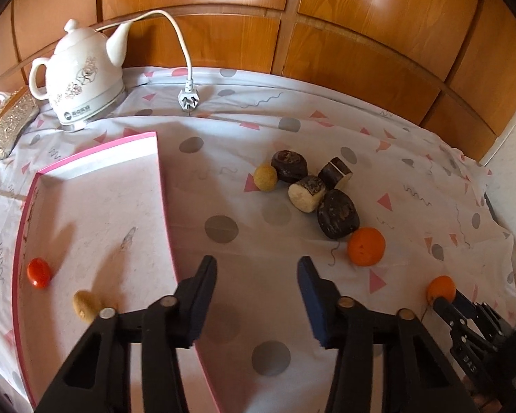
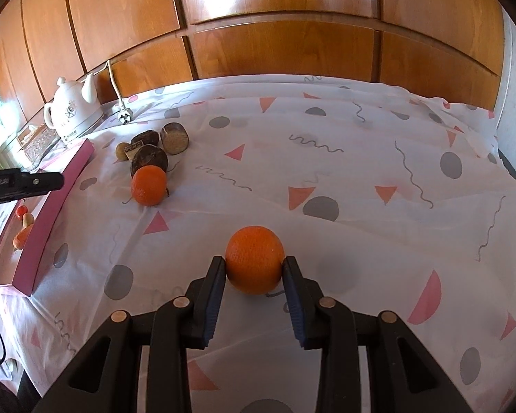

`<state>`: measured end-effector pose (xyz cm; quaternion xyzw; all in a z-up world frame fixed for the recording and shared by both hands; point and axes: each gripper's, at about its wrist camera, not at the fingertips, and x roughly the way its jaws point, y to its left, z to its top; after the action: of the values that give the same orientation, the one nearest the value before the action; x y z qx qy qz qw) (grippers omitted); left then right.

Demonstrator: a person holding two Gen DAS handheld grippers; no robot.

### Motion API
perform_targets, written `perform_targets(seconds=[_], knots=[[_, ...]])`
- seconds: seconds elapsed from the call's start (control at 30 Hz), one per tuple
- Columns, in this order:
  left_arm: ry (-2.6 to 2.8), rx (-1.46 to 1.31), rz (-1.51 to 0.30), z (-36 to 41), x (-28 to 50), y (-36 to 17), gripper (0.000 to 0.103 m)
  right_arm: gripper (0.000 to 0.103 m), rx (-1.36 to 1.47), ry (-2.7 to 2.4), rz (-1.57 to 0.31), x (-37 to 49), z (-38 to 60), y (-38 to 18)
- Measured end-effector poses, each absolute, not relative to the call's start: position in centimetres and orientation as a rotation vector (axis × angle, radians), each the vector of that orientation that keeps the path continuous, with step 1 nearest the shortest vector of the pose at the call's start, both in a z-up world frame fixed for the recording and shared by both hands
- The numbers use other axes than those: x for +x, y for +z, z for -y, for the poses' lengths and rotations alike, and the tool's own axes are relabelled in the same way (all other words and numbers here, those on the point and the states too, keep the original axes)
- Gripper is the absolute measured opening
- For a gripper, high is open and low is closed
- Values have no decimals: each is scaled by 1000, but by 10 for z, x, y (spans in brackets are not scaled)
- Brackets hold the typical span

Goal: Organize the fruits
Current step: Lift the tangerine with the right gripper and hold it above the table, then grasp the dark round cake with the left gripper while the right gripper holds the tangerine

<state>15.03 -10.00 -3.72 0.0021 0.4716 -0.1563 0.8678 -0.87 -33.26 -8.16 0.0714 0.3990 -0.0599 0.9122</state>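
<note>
On the left side of the table, which is covered in a patterned cloth, stands the pink-edged tray. It already holds a small red fruit near its left wall and a tan nut-like piece towards the near end. The left gripper hangs over the tray's right wall, tipped steeply downward, its jaws apart with nothing between them.

Further right, about mid-table, lie a small yellow ball and four dark-skinned pieces, two of them cut to show pale flesh. They look firm and rough-skinned, likely heavier than the rest, and best taken across their flat or broad sides. Just beside them, nearer the front edge, sits a loose orange.

Rightmost, close to the front edge, the right gripper slants down at the table with its pads pressed on either side of a second orange, which appears to rest on the cloth. This orange is round, light and slightly yielding, with a pebbled skin that should not slip much. The hold sits at its widest part, which seems the right place, since a grip higher or lower could squeeze it out. A moderate squeeze should be enough without bruising it.
</note>
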Motion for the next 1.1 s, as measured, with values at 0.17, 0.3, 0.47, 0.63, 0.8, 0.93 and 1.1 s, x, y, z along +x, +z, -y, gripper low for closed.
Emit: perform_targets(seconds=[0.17,0.3,0.47,0.63,0.8,0.93,1.1], knots=[[-345,26,-986,108,173,-40,42,34,159,-116,-827,-8,335,-82],[-356,3,-1013,110,197,-49,32,34,159,-115,-827,-7,334,-82],[-368,-58,-1040,112,219,-55,30,35,157,-113,-826,-6,334,-83],[-362,-111,-1040,118,237,-59,30,35,155,-113,-827,-6,334,-83],[-334,-178,-1066,118,253,-65,35,35,154,-112,-827,-6,335,-83],[-336,-220,-1070,119,257,-64,38,35,155,-112,-829,-6,335,-83],[-381,-109,-1045,135,263,-56,41,35,155,-111,-829,-6,335,-83]])
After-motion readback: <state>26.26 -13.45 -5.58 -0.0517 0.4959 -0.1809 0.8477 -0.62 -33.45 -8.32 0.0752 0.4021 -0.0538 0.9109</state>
